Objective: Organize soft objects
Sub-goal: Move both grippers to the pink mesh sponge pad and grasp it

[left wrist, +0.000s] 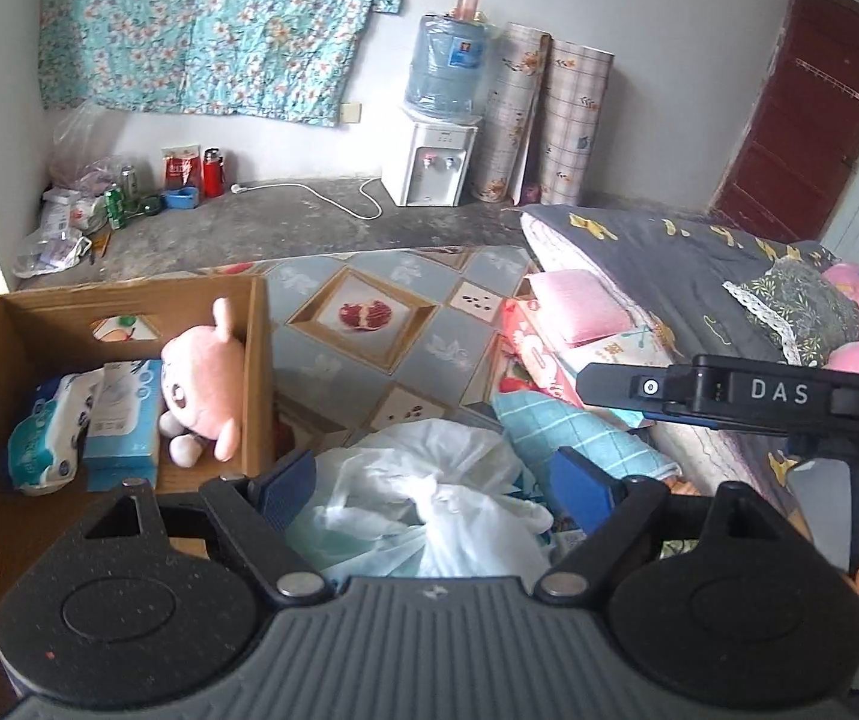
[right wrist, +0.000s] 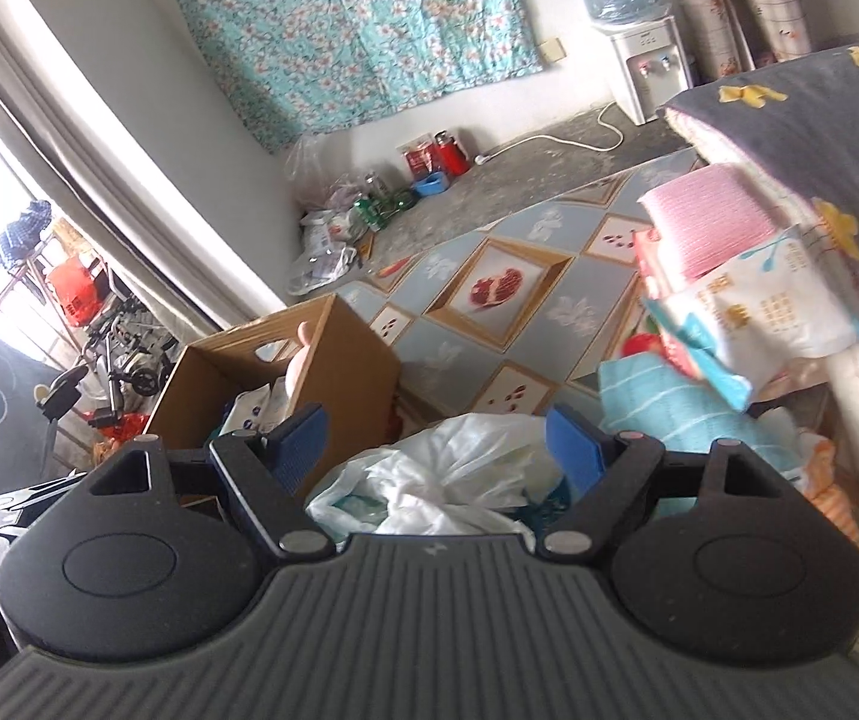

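An open cardboard box (left wrist: pixel 258 360) on the left holds a pink plush toy (left wrist: pixel 201 384) and blue-white tissue packs (left wrist: pixel 123 414). My left gripper (left wrist: pixel 436 483) is open just above a crumpled white plastic bag (left wrist: pixel 429 480), and its pads do not press on the bag. A teal checked cloth (left wrist: pixel 567 438), a red-white pack (left wrist: pixel 534 354) and a pink folded pad (left wrist: pixel 579 306) lie to the right. My right gripper (right wrist: pixel 436 441) is open over the same bag (right wrist: pixel 447 474), with the box (right wrist: pixel 357 348) to its left. The teal cloth (right wrist: pixel 657 402) and a white tissue pack (right wrist: pixel 771 312) lie to its right.
A bed with a grey quilt (left wrist: pixel 669 264) fills the right side. A patterned floor mat (left wrist: pixel 369 324) lies beyond the bag. A water dispenser (left wrist: pixel 429 162), rolled mats and bottles stand along the far wall. The black body of the right tool (left wrist: pixel 777 396) crosses the right of the left wrist view.
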`<state>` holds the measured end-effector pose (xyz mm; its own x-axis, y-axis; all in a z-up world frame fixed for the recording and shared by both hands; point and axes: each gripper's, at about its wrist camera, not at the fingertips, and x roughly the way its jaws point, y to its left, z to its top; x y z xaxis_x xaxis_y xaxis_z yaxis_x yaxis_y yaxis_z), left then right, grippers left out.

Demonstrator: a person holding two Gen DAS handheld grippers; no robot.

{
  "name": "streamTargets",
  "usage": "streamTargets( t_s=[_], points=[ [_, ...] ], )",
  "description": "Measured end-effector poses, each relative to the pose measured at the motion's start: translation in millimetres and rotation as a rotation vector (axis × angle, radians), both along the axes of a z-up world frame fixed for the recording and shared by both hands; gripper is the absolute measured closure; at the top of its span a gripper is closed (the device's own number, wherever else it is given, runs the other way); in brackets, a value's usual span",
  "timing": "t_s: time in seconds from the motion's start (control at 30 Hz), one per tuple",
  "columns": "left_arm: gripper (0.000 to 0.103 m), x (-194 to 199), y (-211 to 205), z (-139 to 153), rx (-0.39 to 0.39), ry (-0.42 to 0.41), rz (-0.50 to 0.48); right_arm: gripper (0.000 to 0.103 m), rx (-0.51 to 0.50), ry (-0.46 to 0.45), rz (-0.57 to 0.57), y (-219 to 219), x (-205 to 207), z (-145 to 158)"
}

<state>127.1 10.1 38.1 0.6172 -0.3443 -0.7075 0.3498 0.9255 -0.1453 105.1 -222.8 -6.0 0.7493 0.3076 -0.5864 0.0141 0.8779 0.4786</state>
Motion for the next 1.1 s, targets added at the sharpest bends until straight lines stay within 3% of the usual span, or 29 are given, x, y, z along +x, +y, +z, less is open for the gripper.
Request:
streamTargets(
  t_s=[0.33, 0.73, 0.93, 1.1],
  points=[
    [0.016, 43.4, -68.4, -8.8, 0.053, 0.007, -0.029, 0.023, -0.043, -0.003, -0.069, -69.9, 16.8, 8.5],
    [0.021, 139.6, -115.4, -25.7, 0.06, 0.023, -0.059, 0.024, -0.023, 0.081, -0.106, -157.6, 121.9, -7.8],
    [0.035, 185.8, -148.4, -52.9, 0.089, 0.067, -0.154, 0.039, 0.0, 0.184, -0.113, -195.5, 181.5, -47.0],
    [0.044, 212.1, -174.9, -82.9, 0.018, 0.179, -0.194, 0.05, 0.029, 0.258, -0.097, -209.1, 213.3, -81.2]
  ],
)
